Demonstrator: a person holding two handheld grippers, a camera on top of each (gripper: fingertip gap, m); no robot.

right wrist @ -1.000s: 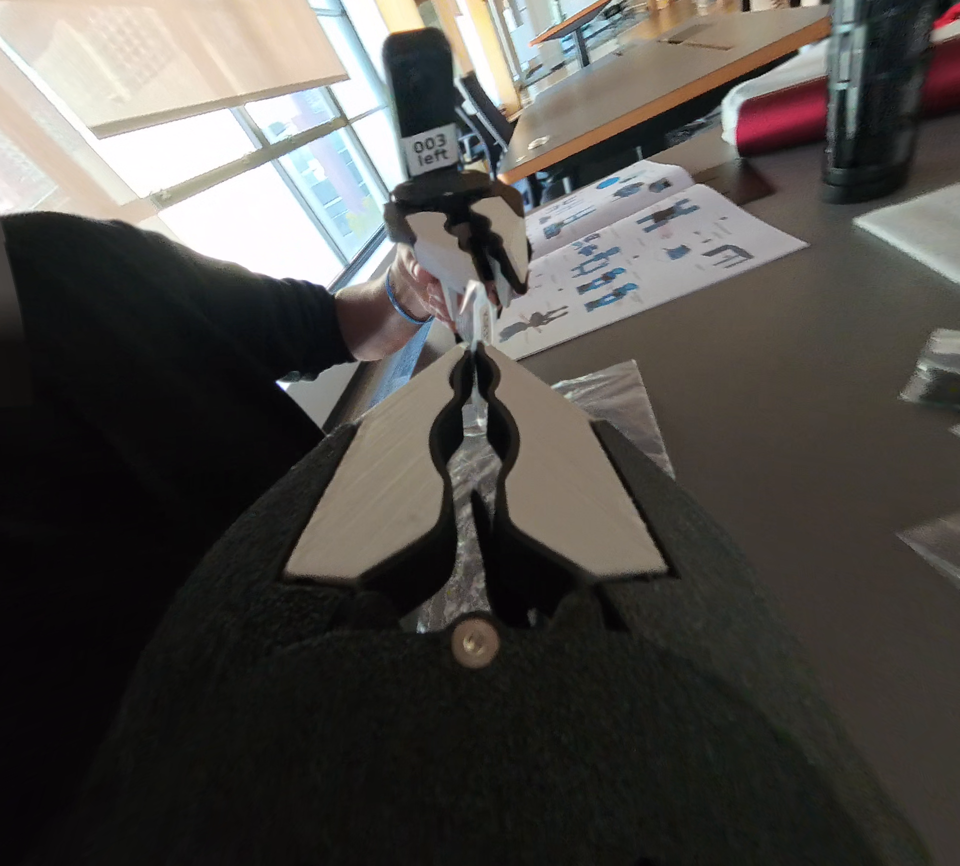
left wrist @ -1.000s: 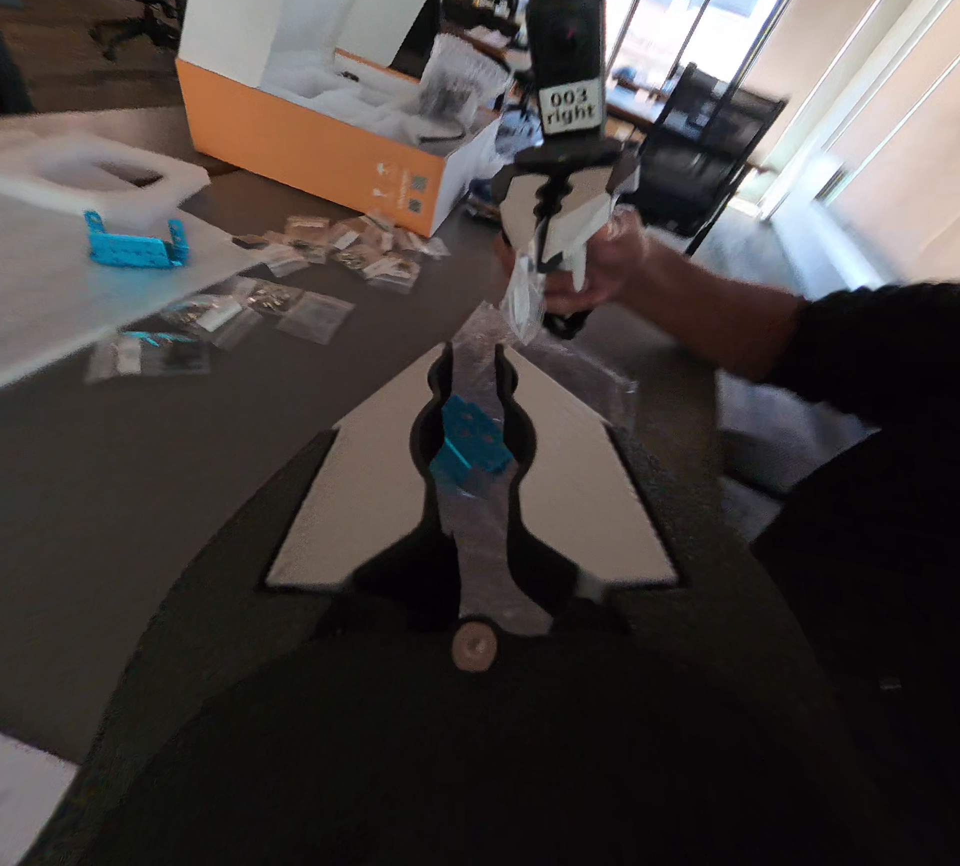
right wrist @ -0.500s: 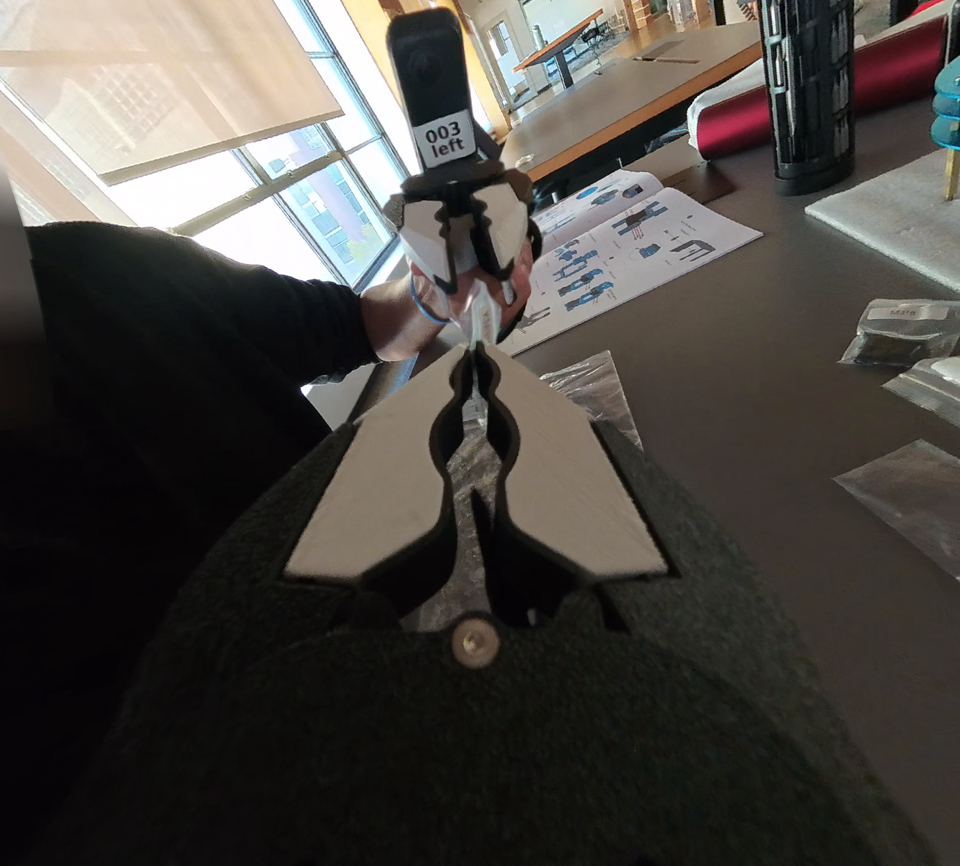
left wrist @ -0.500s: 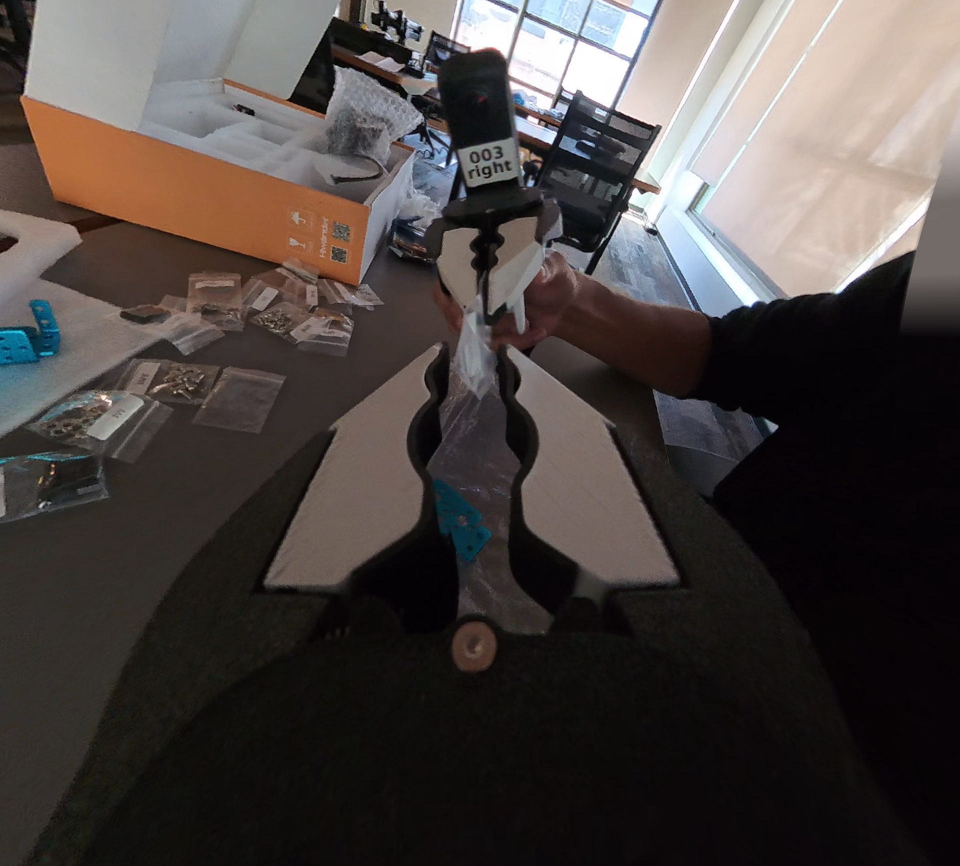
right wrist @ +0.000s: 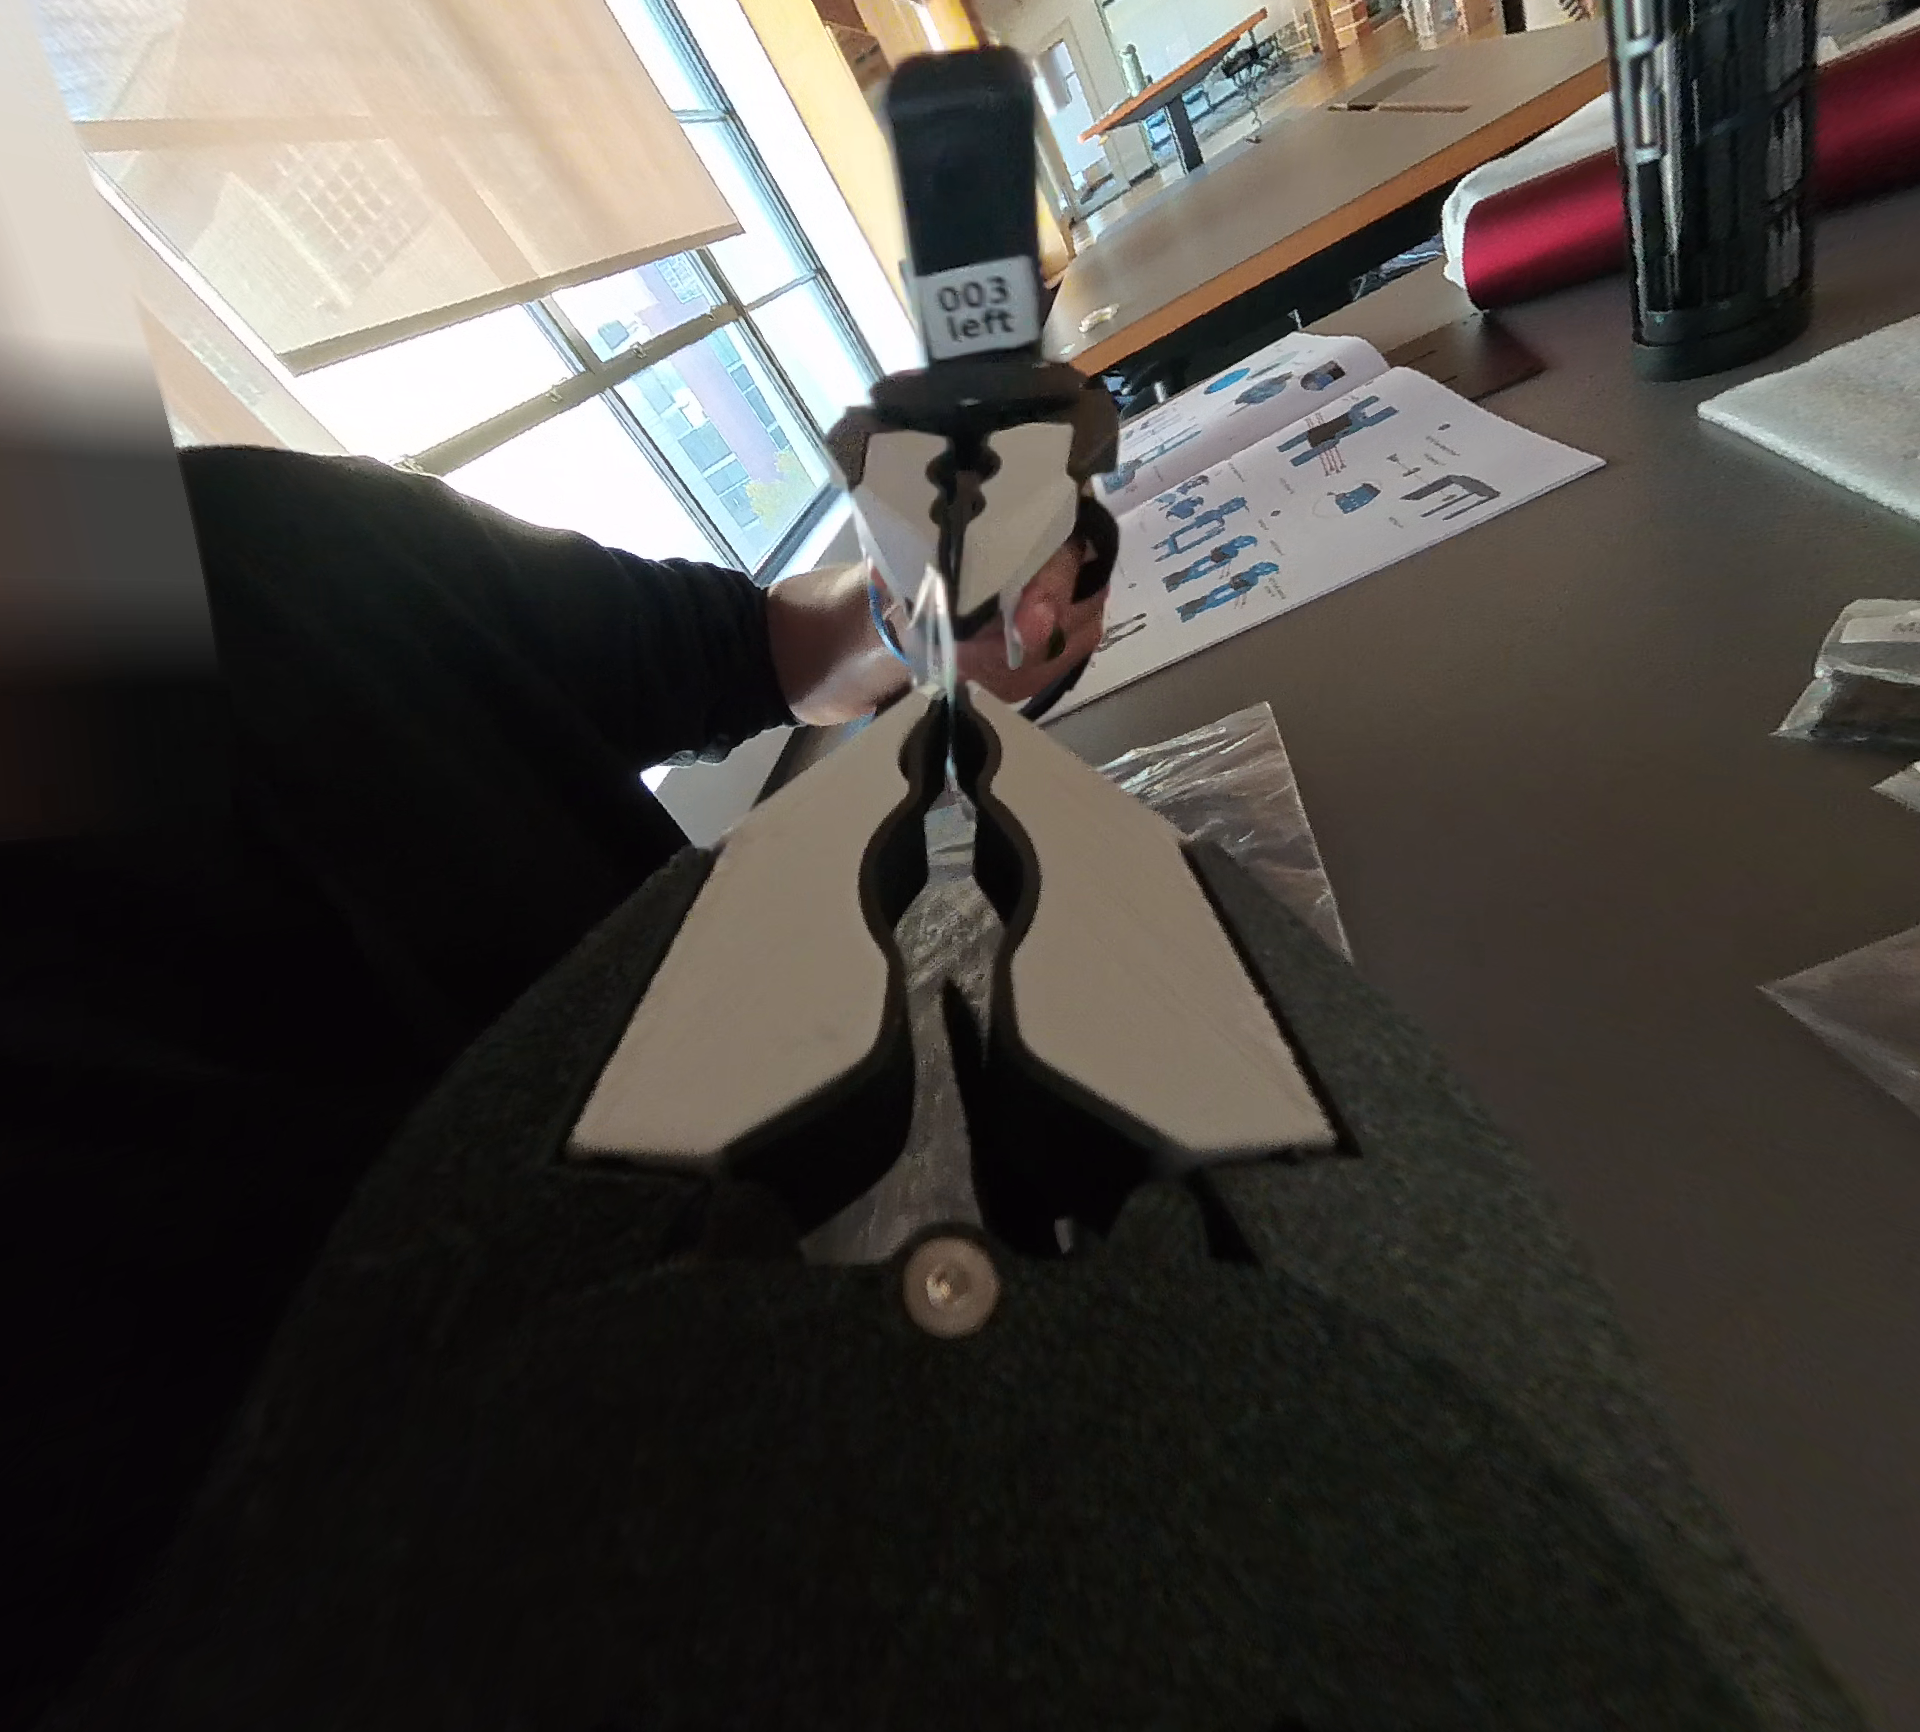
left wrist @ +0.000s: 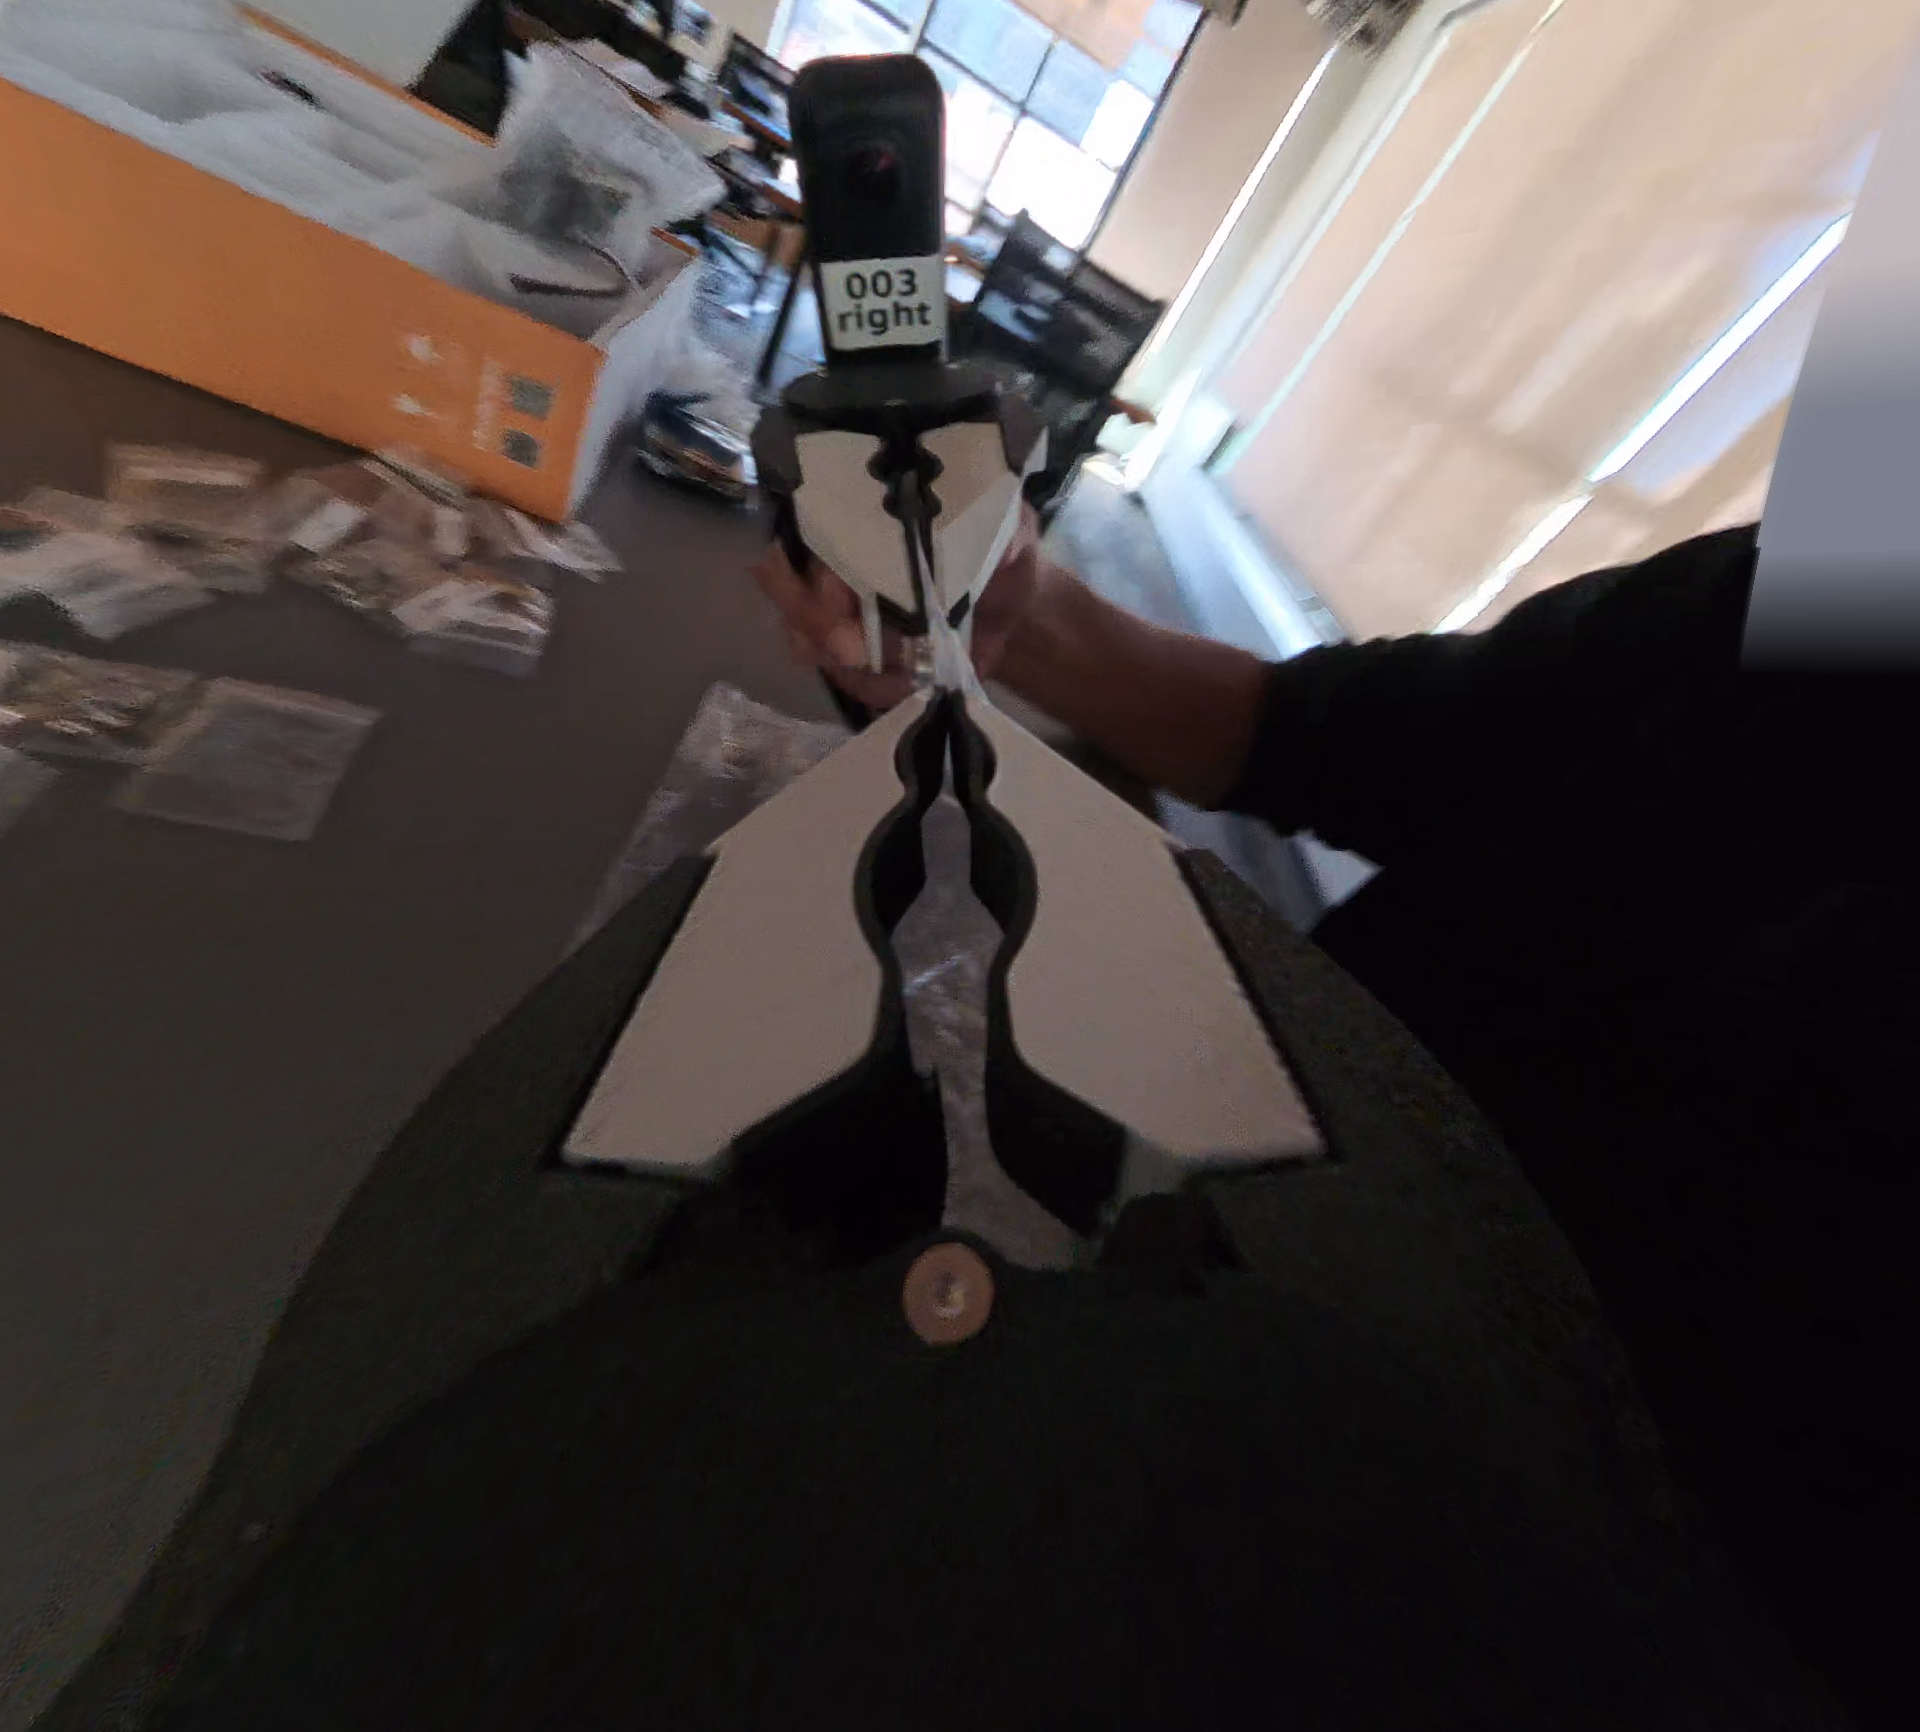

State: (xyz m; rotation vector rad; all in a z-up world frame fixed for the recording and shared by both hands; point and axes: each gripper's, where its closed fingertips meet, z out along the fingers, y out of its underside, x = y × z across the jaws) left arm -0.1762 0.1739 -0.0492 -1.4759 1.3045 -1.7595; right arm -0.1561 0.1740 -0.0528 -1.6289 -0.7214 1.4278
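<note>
A small clear plastic bag [left wrist: 948,965] hangs in the air above the dark desk [left wrist: 260,955], stretched between the two tools. The left gripper [left wrist: 948,726] has its white fingers [left wrist: 800,934] nearly together and pinched on one edge of the film. The crinkled plastic runs back between them toward the screw at their base. The right gripper [right wrist: 948,726] faces it tip to tip, its fingers [right wrist: 1122,944] likewise drawn narrow and clamped on the opposite edge of the same bag. A thin twisted strip of film bridges the small gap between the two tips. Whether anything lies inside the bag cannot be told here.

Each tool is held by a person's hand, with a dark sleeve [left wrist: 1507,747] behind it. Just below the tips another flat clear bag [right wrist: 1226,789] lies on the desk. Farther off on the left gripper's side sit scattered small packets of parts [left wrist: 343,539] and an open orange and white cardboard box [left wrist: 291,311]. On the right gripper's side lie an open instruction booklet with blue drawings [right wrist: 1351,498] and a tall black mesh cylinder [right wrist: 1704,93].

The main risk, as I judge it, is that the thin film slips out of one pinch, since both holds sit on the very edge. A sharp pull could also rip the bag unevenly and spill whatever it holds onto the desk among the other packets.
</note>
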